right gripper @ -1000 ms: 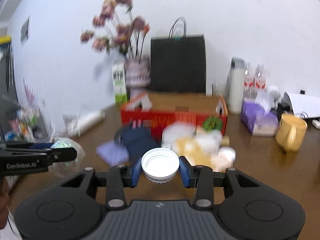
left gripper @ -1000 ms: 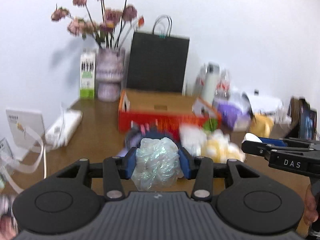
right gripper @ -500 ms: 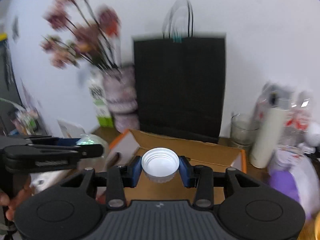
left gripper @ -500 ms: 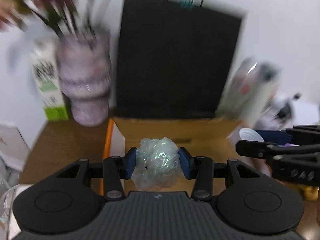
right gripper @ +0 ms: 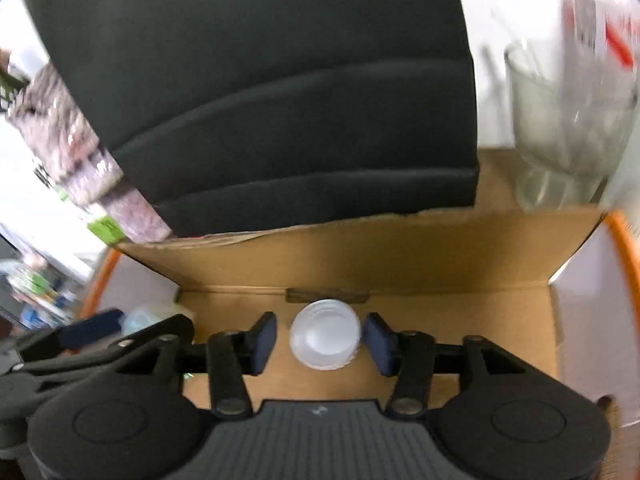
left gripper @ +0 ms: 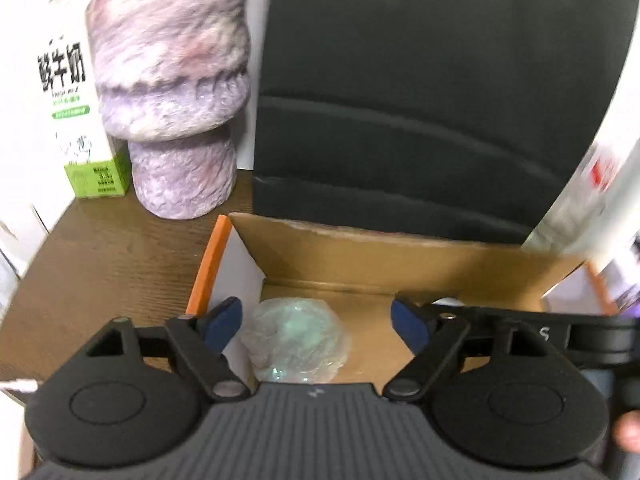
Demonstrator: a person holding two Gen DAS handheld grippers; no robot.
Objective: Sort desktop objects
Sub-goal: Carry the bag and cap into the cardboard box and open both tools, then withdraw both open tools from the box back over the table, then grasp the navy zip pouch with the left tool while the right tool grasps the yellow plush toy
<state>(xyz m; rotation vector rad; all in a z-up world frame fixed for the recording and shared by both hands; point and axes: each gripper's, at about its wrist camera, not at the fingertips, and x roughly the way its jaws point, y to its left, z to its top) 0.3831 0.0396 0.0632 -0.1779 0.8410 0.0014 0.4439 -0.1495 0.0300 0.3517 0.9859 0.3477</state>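
Both grippers hang over an open cardboard box with orange outer sides. My left gripper is open, its blue pads wide apart. A crumpled clear plastic wad lies below it in the box's left corner, free of the pads. My right gripper is open too. A white bottle cap sits between its blue pads without touching them, over the box floor. The left gripper also shows at the lower left of the right wrist view.
A black paper bag stands right behind the box. A purple mottled vase and a milk carton stand at the back left on the wooden table. A glass cup and bottles stand at the back right.
Both grippers moved forward over the box and opened. The plastic wad dropped from the left gripper into the box. The right pads let go of the white cap.
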